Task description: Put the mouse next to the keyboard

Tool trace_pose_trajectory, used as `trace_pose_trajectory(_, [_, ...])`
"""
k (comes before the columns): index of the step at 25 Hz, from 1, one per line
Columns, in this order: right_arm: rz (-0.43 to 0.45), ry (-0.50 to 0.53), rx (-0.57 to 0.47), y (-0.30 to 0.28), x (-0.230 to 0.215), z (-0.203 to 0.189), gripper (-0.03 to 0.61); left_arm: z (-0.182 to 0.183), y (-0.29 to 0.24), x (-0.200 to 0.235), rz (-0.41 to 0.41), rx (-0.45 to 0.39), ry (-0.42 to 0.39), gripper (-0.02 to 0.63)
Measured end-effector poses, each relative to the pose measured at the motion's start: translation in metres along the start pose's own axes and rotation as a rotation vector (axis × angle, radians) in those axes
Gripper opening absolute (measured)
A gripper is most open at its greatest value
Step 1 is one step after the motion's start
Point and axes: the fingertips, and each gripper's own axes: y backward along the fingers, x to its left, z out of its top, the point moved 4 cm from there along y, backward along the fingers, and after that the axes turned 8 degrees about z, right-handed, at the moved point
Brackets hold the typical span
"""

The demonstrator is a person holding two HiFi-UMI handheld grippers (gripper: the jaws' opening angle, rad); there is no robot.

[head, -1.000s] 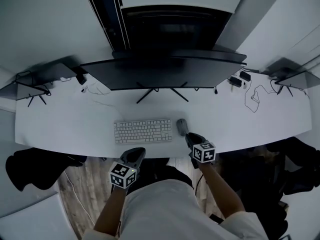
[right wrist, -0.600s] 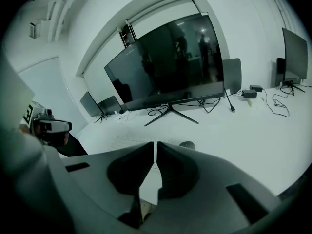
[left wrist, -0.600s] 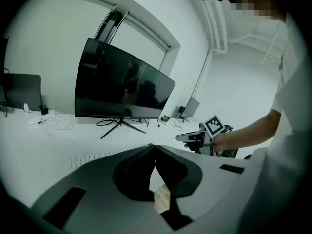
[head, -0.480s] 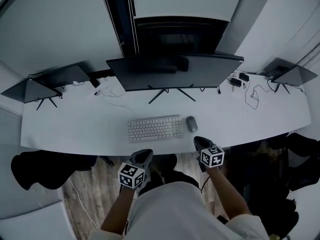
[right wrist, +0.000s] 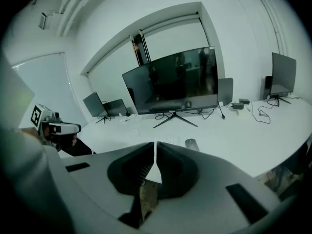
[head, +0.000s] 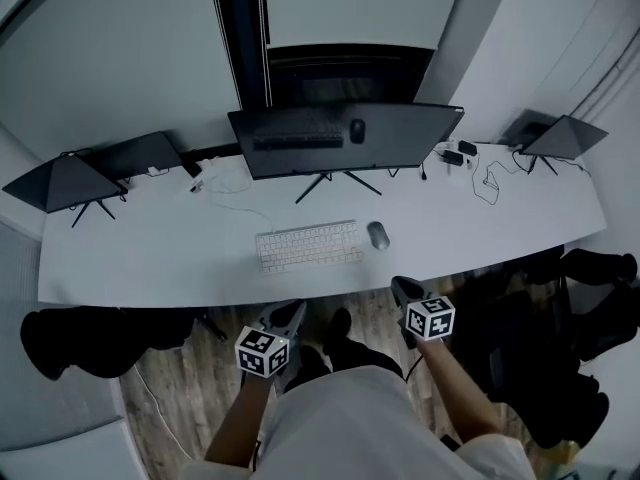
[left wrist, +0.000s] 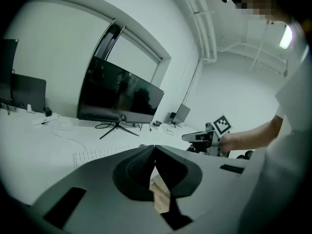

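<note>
The mouse is lying on the worktop just beside the keyboard, at its 3 o'clock, so the task is looking finished (nothing seems left to place), with the left tongs and right tongs both hanging pinched together and empty toward 6 o'clock.

I record left gripper and right gripper held low ahead of the torso, jaws together on both, nothing between them; forearms apparently angled slightly outward.
</note>
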Motion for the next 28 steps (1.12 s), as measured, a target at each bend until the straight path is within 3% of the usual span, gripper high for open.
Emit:
trace_pose_trajectory(6, [-0.044,0.028,-0.021,0.043,0.019,-0.008,0.04,0.0,0.005,-0.014,-0.038,-0.022,-0.021,0.018])
trace_pose_trajectory(14, [-0.091,0.032,-0.066,0.075,0.007,-0.013,0.04,0.001,0.0,-0.035,-0.054,-0.042,-0.024,0.018])
trace_pose_trajectory(28, [0.016,0.072,-0.154,0.092,-0.025,0.005,0.04,0.015,-0.018,-0.072,0.015,-0.099,-0.02,0.018])
